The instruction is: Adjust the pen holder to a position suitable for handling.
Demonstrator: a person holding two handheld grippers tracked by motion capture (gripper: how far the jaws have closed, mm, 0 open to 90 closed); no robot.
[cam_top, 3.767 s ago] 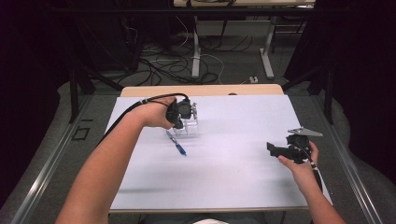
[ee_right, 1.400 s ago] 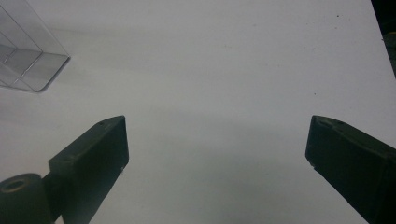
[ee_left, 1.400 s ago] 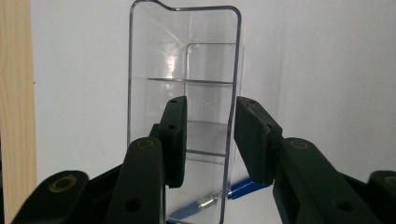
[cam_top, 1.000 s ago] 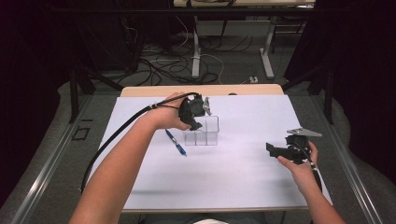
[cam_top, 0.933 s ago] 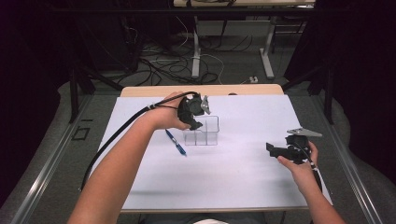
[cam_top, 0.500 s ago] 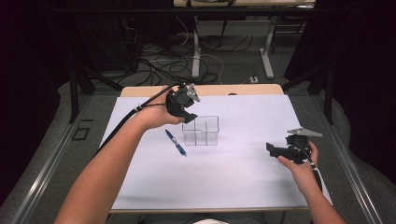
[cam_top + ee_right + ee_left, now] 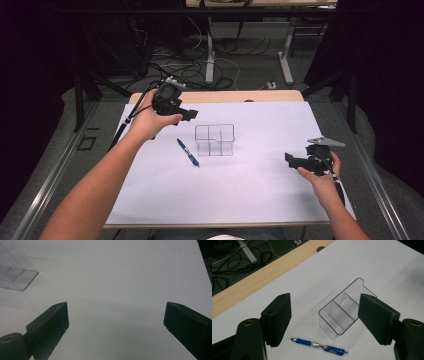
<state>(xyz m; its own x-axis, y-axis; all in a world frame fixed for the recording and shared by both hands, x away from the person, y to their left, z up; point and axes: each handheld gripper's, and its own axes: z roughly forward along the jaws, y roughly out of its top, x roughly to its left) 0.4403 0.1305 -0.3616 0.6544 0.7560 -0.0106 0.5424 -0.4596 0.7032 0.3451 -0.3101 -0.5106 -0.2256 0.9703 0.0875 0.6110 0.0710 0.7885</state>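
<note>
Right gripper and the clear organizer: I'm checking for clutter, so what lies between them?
Nothing: between the right gripper and the clear organizer the white table is bare, in the high view and the right gripper view.

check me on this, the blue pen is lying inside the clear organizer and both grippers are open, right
Not quite: the pen lies on the white table beside the organizer, apart from it, not inside. The left gripper view shows the compartments empty. The rest holds: the left gripper and right gripper are both open.
</note>
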